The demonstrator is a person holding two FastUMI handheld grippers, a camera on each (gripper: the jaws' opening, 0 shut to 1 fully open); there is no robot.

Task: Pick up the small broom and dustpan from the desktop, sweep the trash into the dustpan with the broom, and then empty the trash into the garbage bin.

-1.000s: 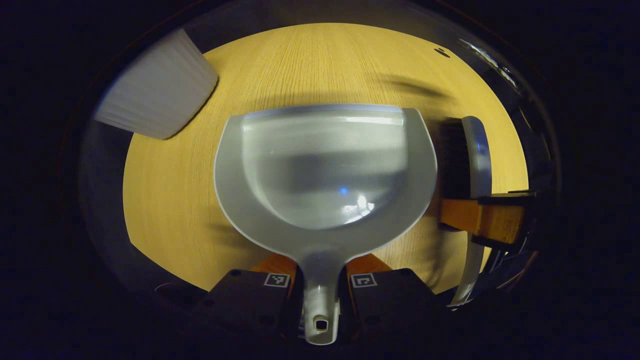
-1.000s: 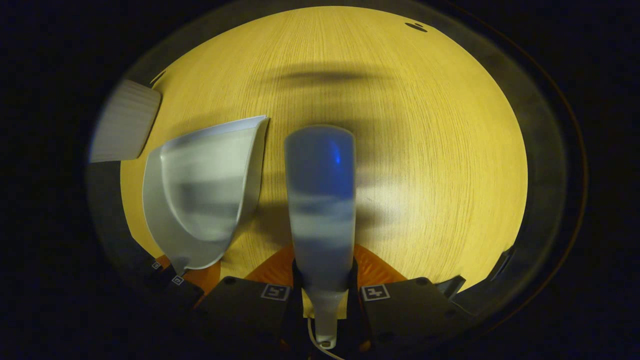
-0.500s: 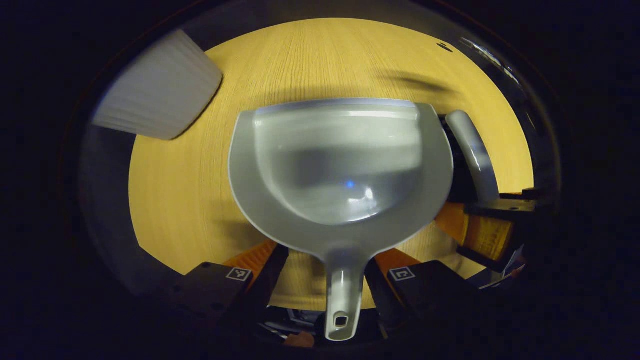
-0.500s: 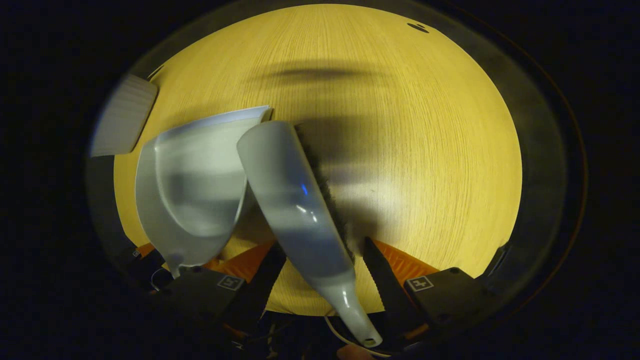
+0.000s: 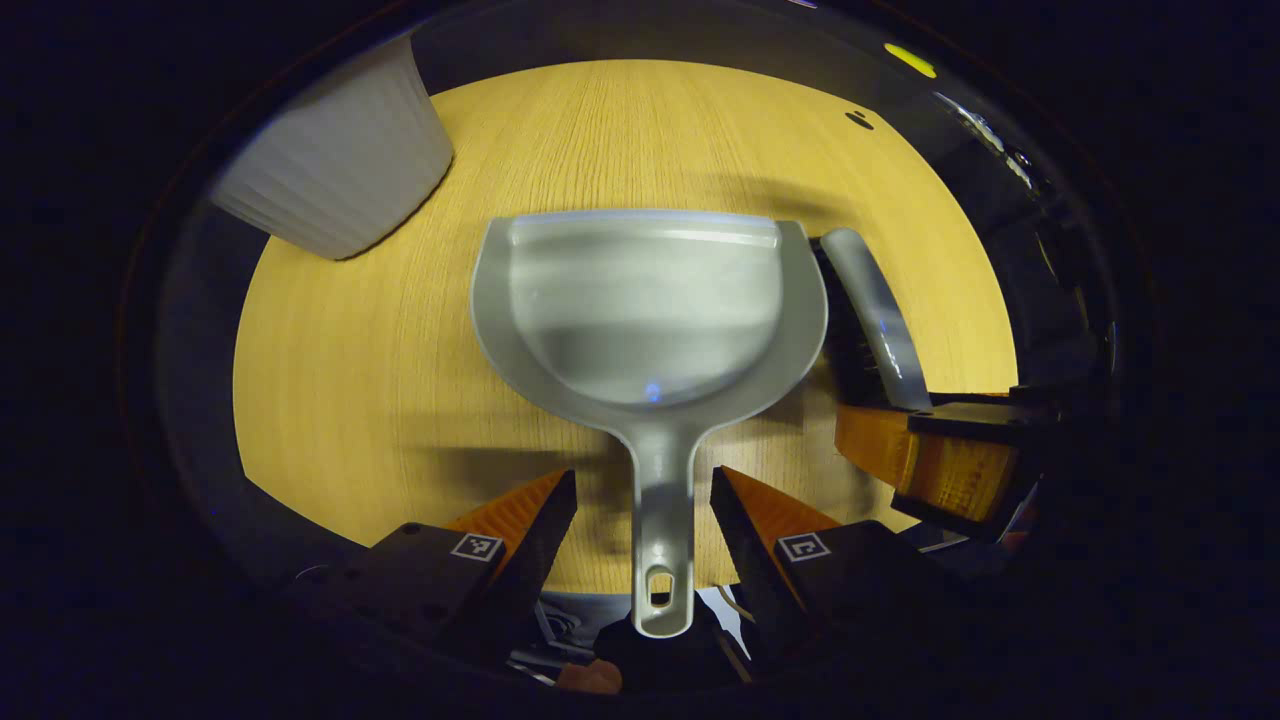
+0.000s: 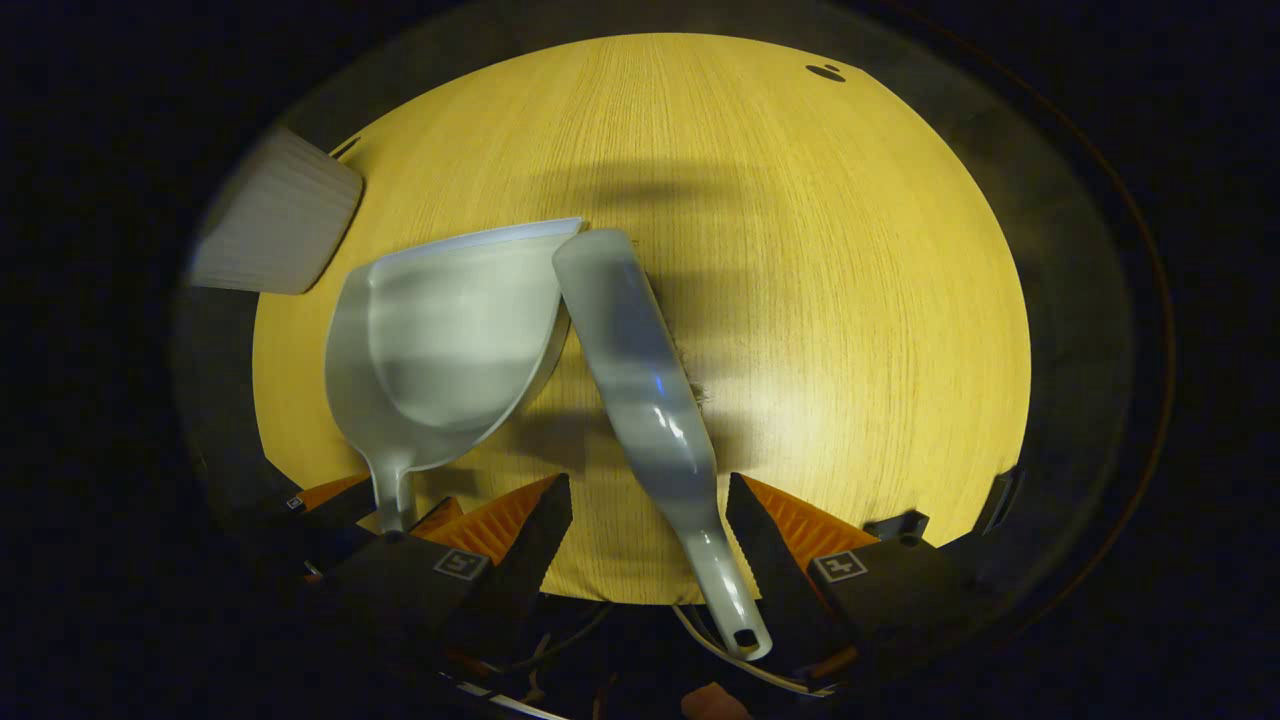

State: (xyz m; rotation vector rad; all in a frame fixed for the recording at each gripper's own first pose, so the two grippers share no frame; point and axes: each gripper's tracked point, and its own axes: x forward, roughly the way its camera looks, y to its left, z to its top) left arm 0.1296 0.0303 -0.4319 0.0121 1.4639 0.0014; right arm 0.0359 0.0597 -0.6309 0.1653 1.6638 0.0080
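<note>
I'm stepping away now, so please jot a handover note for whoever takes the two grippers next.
Left gripper: open, fingers either side of the dustpan handle, not pressing.
Right gripper: open around the broom handle.
Both tools lie side by side on the desktop; the white ribbed bin sits at its far left edge.
Done: no trash visible on the wood or in the pan.
Left: seemingly just withdrawing.

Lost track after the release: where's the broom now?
In the right gripper view the broom lies on the desk between the open fingers, its head against the dustpan's right edge.

left gripper [image 5: 643, 500] – black housings, square white markers, ribbed inner faces
</note>
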